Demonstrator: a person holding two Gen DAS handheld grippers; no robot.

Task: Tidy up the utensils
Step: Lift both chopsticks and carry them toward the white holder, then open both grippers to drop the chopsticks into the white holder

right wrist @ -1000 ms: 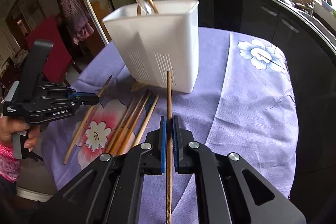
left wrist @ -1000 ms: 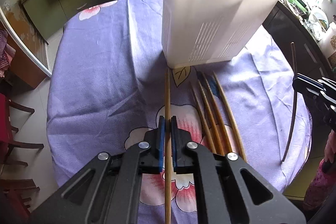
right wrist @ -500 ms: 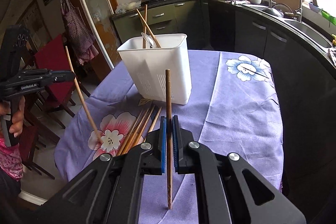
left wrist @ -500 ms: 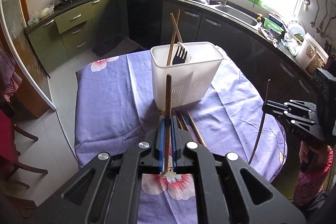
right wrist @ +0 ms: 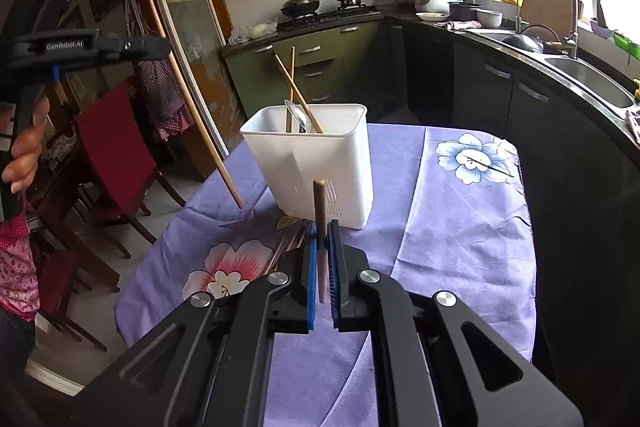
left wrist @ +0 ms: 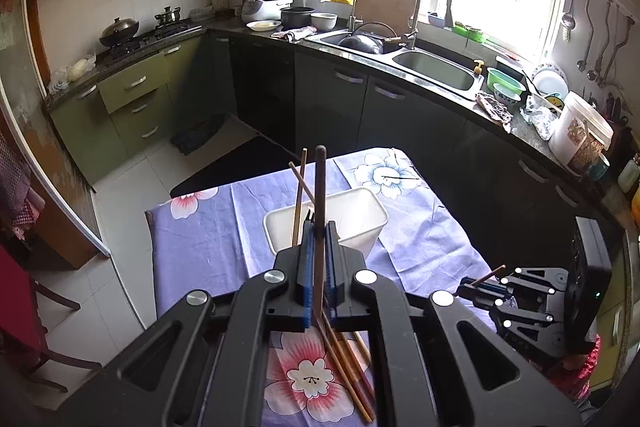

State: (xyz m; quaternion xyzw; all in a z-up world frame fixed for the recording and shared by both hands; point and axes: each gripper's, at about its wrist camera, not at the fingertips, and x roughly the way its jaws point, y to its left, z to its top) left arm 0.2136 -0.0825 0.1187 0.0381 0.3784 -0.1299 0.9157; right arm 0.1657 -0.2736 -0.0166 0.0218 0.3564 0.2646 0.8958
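On floral purple tablecloth [right wrist: 460, 227]: white caddy [right wrist: 320, 163]; kitchen counters behind.

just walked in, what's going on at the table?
A person is sorting utensils with a handheld gripper in each hand. The left gripper is shut on a brown wooden chopstick, held up over the white plastic utensil holder. The right gripper is shut on a second brown wooden chopstick, lower and in front of the holder. The holder already has two chopsticks and a metal spoon in it. More loose chopsticks lie on the purple floral tablecloth.
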